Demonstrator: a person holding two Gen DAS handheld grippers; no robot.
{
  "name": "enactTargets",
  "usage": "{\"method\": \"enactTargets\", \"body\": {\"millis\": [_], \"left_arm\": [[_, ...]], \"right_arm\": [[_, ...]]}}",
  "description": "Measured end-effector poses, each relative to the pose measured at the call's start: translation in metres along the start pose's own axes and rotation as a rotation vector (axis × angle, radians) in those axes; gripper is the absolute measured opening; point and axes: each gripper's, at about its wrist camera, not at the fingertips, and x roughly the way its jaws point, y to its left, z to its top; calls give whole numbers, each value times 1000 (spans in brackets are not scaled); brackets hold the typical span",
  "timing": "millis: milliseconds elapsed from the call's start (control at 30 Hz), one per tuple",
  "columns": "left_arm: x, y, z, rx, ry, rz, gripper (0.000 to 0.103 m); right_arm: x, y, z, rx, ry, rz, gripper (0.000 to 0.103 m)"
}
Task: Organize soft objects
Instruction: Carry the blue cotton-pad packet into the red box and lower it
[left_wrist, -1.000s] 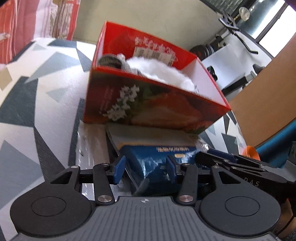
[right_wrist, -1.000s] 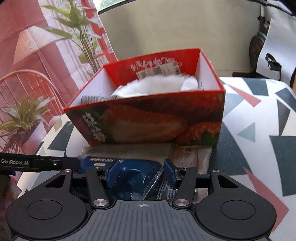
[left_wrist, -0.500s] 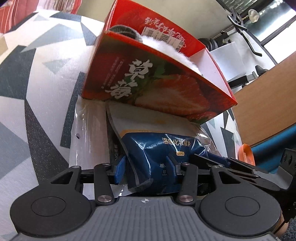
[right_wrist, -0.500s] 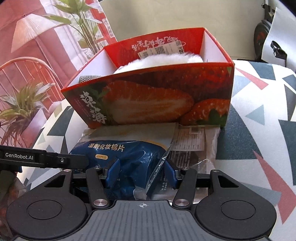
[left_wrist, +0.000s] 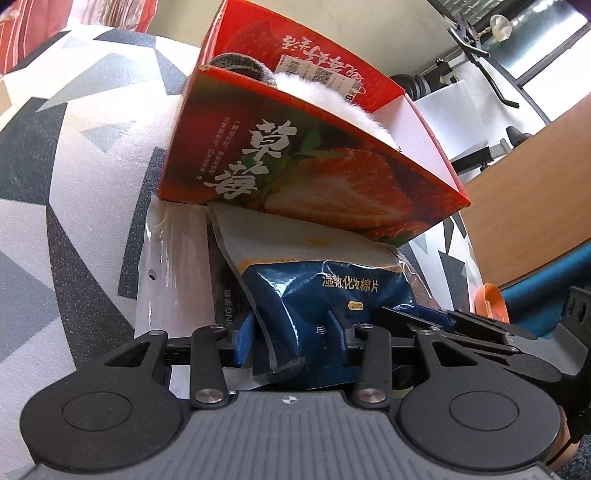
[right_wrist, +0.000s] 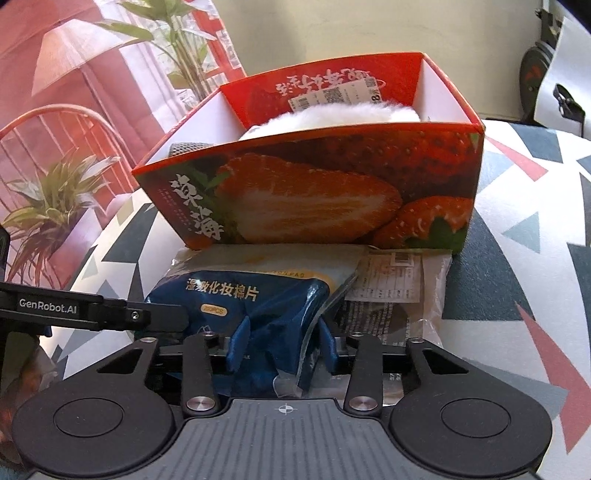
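The near end of the blue cotton-pad pouch (left_wrist: 325, 295) is hidden behind both gripper bodies, so its full outline cannot be made out. The far edge of the pouch is tucked against, possibly under, the base of the red strawberry box (left_wrist: 317, 177); which of the two cannot be told. Only the upper part of the box contents shows above the rim: a white fluffy item (right_wrist: 332, 116) and a grey knitted item (left_wrist: 240, 68), both mostly concealed by the front wall.

The left gripper (left_wrist: 291, 332) is seen closed down on the pouch, blue pads pressing crumpled glossy film between them. The right gripper (right_wrist: 284, 343) is likewise clamped on the same pouch, the film buckled into folds between its fingers.

The pouch is soft, shiny plastic with a pale cream upper band. It lies on a clear crinkled plastic bag (left_wrist: 173, 273) with a printed label, over a matte tablecloth (left_wrist: 55, 184) of grey, white and red triangles. The box is rigid glossy cardboard, open-topped.
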Motion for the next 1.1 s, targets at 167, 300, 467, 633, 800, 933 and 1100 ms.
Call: {"method": "enactTargets", "body": {"millis": [167, 300, 467, 633, 800, 933, 1100], "left_arm": [[-6, -2, 0, 23, -7, -4, 44], [-14, -6, 1, 52, -26, -3, 43], [-31, -13, 4, 98, -64, -20, 43], [-47, -26, 3, 137, -102, -23, 43], [-64, -38, 5, 171, -162, -29, 43], [-77, -49, 11, 220, -213, -29, 43], [-89, -61, 24, 250, -263, -35, 43]], "right_arm": [[-5, 7, 2, -41, -10, -12, 30], [-12, 11, 4, -61, -27, -13, 29], [-28, 17, 8, -91, -75, -10, 29], [-44, 23, 13, -124, -113, -12, 29], [-59, 29, 16, -141, -172, -13, 28], [-71, 34, 22, -161, -224, -13, 28], [-84, 38, 38, -186, -280, -15, 28]]}}
